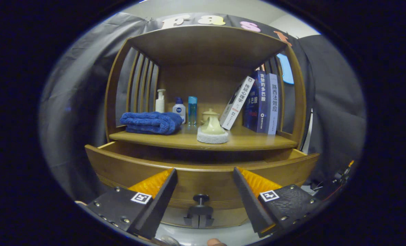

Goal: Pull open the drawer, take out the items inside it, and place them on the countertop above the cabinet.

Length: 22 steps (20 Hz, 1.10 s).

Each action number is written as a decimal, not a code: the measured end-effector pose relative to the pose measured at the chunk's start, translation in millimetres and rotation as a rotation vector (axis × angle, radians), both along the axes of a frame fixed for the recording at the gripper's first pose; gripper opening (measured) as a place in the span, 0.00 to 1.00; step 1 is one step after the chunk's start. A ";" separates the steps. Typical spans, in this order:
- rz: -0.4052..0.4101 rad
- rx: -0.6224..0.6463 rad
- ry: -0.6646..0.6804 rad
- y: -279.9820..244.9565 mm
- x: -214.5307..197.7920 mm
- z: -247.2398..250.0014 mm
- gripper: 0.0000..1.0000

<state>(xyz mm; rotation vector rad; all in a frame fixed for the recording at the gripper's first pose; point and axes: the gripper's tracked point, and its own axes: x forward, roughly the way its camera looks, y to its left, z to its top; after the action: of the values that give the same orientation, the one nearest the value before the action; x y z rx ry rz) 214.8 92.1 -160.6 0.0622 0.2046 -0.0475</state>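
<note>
gripper (203,186) fingers spread apart w/ drawer (203,167) knob (201,198) between them, untouched. drawer pulled partway out under countertop (257,141); inside hidden behind its front.

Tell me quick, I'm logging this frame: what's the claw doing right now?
Claw: open, holding nothing; its fingers flank the knob of the pulled-out drawer.

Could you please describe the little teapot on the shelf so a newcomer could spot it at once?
On the cabinet's countertop, above the pulled-out drawer and beyond the open gripper, a pale teapot sits on a round grey coaster. It stands nearer the front edge than the bottles and books.
</note>
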 end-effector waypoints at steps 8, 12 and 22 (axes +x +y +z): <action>0.001 -0.023 0.014 -0.2 37.2 -4.9 0.99; 0.000 -0.024 0.016 -0.7 50.5 -6.2 0.99; -0.007 -0.028 0.008 -0.9 66.0 -7.4 0.99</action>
<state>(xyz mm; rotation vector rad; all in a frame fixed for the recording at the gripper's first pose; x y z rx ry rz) 280.8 91.2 -168.0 0.0349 0.2121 -0.0580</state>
